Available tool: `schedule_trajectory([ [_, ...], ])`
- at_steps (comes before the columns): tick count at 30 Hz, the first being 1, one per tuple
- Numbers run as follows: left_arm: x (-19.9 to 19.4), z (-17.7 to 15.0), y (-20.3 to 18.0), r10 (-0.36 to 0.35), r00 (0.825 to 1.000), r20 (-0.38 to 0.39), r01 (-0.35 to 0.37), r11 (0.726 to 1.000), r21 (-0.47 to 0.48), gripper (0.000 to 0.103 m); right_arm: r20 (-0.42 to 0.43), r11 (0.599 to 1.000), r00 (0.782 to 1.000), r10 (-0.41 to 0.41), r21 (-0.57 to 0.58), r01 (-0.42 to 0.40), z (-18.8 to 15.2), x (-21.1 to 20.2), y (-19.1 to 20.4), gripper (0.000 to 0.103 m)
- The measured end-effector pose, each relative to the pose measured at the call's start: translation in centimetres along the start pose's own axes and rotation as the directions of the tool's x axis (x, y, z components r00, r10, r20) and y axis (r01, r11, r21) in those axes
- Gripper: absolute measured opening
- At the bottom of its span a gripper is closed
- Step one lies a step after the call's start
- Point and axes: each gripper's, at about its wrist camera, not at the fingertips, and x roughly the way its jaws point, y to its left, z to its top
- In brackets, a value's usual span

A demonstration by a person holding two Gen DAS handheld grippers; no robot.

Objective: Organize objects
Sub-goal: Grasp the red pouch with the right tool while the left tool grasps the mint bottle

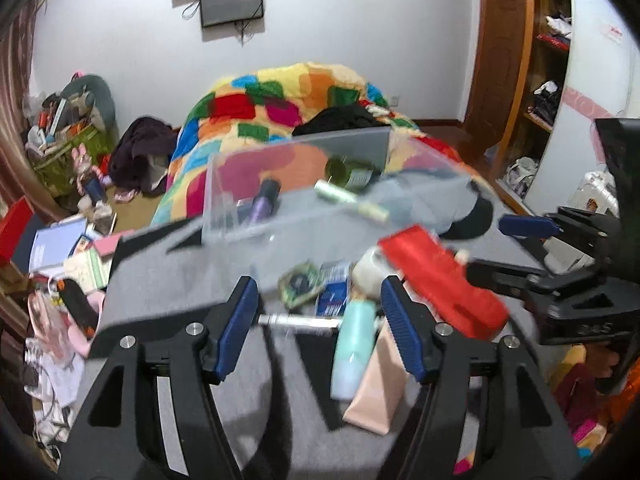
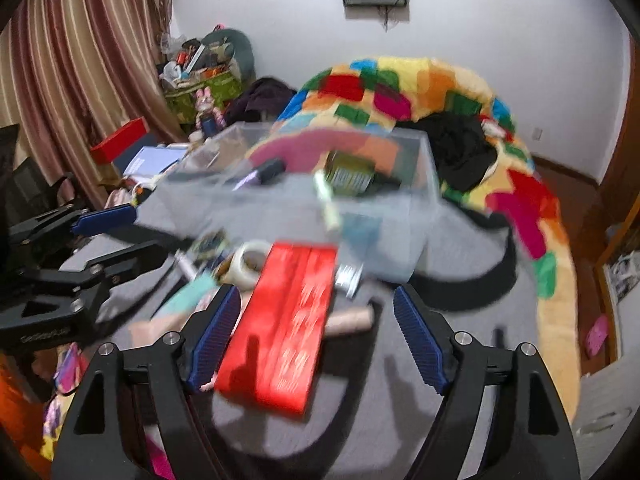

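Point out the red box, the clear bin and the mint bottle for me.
red box (image 2: 286,320), right wrist view, middle of its top face
clear bin (image 1: 256,216), left wrist view, front wall
mint bottle (image 1: 354,344), left wrist view, mid-body

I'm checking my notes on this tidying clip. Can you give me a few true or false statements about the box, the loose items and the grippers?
1. The clear plastic box already holds a dark green jar. True.
2. The red packet lies inside the box. False: it lies on the grey surface, in front of the box.
3. The left gripper is clamped on the mint bottle. False: its jaws stand open, holding nothing.
4. The right gripper is open. True.
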Motion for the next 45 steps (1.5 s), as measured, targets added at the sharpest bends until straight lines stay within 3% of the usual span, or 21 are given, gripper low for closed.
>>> schedule_trajectory([
  [6,1.6,-2.8,1.5,0.010,0.997,-0.074,-0.012,0.999,-0.037,0.064,-0.060,0.999,0.997,0.042,0.000,-0.043,-2.5,1.0,1.1,0.077],
  [17,2.8,-4.7,-0.9,-0.039,0.994,-0.101,0.040,0.999,0.003,0.064,-0.054,1.000,0.998,-0.021,-0.010,0.021,-4.1,0.5,0.4,0.076],
  [21,3.2,-4.7,-0.1,-0.061,0.993,-0.096,0.056,0.997,-0.057,0.064,-0.041,0.999,0.998,-0.037,-0.004,0.037,-4.4,0.3,-0.1,0.066],
  [24,3.4,-4.6,-0.1,-0.051,0.995,-0.086,0.045,0.997,-0.067,0.054,-0.044,1.000,0.999,-0.030,0.006,0.031,-4.6,0.6,-0.3,0.054],
  [27,3.6,-4.6,-0.2,-0.041,0.997,-0.072,0.035,0.997,-0.072,0.045,-0.038,1.000,0.999,-0.025,0.005,0.025,-4.8,0.7,-0.2,0.054],
  [31,3.6,-4.6,-0.3,-0.042,0.998,-0.050,0.037,0.996,-0.085,0.025,-0.008,0.999,0.999,-0.036,0.002,0.036,-5.0,0.1,-0.1,0.053],
  [45,0.5,-4.0,1.1,-0.043,0.998,0.038,0.048,0.989,-0.142,0.024,0.143,1.000,0.990,0.000,-0.011,0.002,-3.5,-5.2,0.0,0.053],
])
